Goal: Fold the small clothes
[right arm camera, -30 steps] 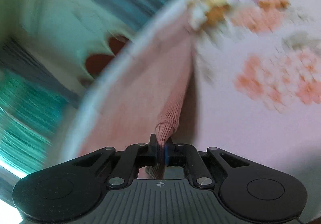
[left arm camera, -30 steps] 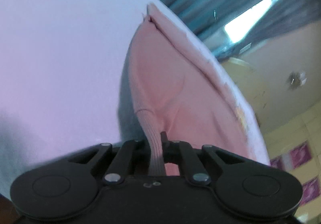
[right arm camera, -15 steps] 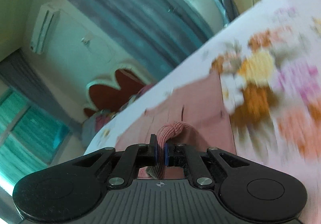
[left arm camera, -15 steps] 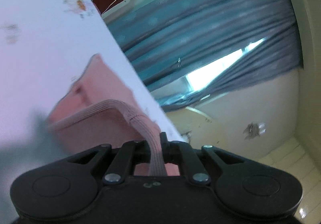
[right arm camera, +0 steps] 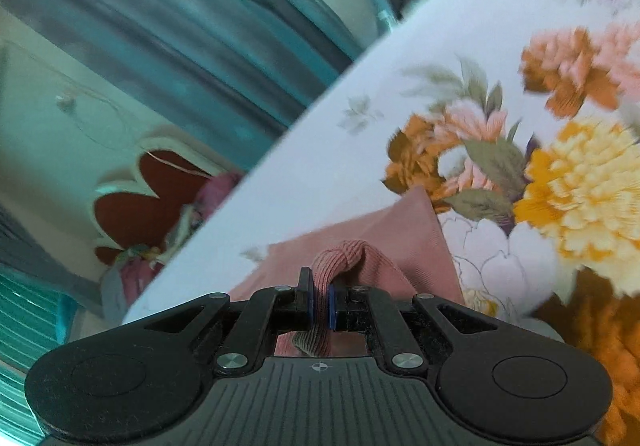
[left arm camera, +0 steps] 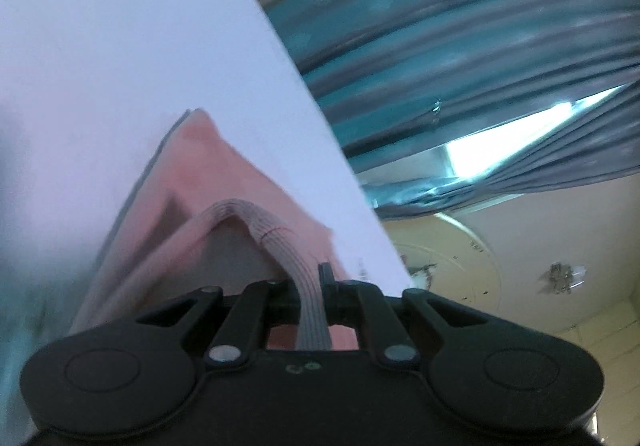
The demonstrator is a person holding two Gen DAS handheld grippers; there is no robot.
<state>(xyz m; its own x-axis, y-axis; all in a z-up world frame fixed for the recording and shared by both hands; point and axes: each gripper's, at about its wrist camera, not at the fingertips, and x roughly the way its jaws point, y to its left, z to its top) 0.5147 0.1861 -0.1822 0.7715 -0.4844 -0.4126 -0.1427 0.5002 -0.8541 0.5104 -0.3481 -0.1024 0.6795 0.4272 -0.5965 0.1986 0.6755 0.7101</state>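
Fold underway: left tongs and right tongs each pinch the ribbed hem of the pink garment, lifted over the bed. Next, probably: lay hem onto far edge, squarely.

Beyond the gripper, grey-blue curtains hung over a bright window gap; a red-and-cream headboard stood left of it, against a pale wall

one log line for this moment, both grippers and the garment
left gripper: shut on ribbed hem | right gripper: shut on ribbed hem | pink garment: partly lifted off floral sheet | fold: unfinished
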